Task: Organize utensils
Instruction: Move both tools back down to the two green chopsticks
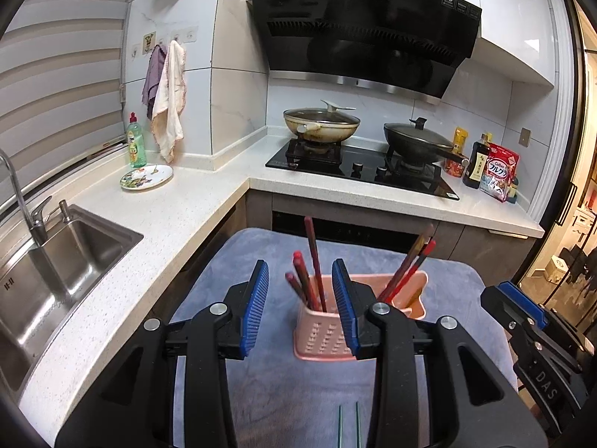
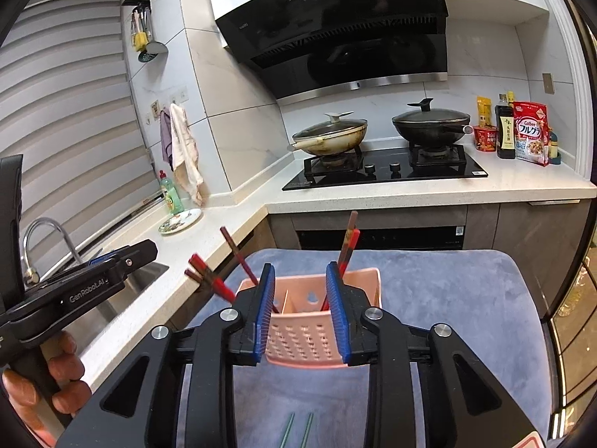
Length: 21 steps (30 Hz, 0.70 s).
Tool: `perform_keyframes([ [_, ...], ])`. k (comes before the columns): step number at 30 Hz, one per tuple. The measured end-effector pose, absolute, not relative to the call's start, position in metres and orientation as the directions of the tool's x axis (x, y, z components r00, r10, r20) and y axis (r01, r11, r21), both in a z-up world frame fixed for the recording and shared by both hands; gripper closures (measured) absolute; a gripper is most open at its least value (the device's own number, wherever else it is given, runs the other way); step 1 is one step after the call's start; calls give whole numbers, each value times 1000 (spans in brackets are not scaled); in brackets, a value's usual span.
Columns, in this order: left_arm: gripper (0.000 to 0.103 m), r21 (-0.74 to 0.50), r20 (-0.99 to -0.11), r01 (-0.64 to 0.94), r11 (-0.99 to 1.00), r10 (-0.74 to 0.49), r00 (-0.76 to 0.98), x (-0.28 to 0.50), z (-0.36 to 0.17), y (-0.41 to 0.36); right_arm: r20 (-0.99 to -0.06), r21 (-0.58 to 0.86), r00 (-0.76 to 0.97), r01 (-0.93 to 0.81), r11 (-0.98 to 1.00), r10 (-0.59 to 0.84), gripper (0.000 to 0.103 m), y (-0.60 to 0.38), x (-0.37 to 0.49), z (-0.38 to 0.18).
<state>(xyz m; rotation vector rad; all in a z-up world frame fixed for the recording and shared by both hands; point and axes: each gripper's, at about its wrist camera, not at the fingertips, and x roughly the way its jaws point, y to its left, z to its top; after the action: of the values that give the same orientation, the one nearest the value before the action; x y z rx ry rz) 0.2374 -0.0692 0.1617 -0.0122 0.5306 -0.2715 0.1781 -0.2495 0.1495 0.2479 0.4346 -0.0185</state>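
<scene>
The pink utensil holder (image 1: 328, 332) stands on the grey-blue cloth (image 1: 268, 384), toward its far edge; red chopsticks (image 1: 313, 261) lean in its left and right compartments; two green chopsticks (image 1: 349, 425) lie near the cloth's near edge; the left gripper (image 1: 300, 306) is spread with nothing between its fingers; the right gripper (image 2: 302, 311) is spread too, its blue pads (image 2: 337, 310) at both sides of the holder, contact unclear.

Ahead of the tools, an L-shaped pale speckled countertop (image 1: 209, 201) wraps a white-tiled corner. A black range hood (image 1: 365, 26) hangs over the gas hob (image 1: 358, 168) straight ahead; striped blinds (image 1: 63, 74) and a steel sink (image 1: 63, 261) lie left.
</scene>
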Motion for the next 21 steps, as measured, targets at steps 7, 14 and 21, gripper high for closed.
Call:
perform_keyframes([
  [7, 65, -66, -525, 235, 970, -234, 818, 212, 141, -59, -449, 246, 892, 68, 967, 51, 74, -239, 145, 131],
  [14, 60, -50, -574, 214, 976, -203, 793, 187, 107, -47, -517, 246, 853, 77, 966, 64, 73, -223, 110, 93],
  [21, 60, -32, -648, 203, 979, -175, 742, 163, 61, -35, -611, 177, 791, 89, 980, 38, 73, -201, 77, 43],
])
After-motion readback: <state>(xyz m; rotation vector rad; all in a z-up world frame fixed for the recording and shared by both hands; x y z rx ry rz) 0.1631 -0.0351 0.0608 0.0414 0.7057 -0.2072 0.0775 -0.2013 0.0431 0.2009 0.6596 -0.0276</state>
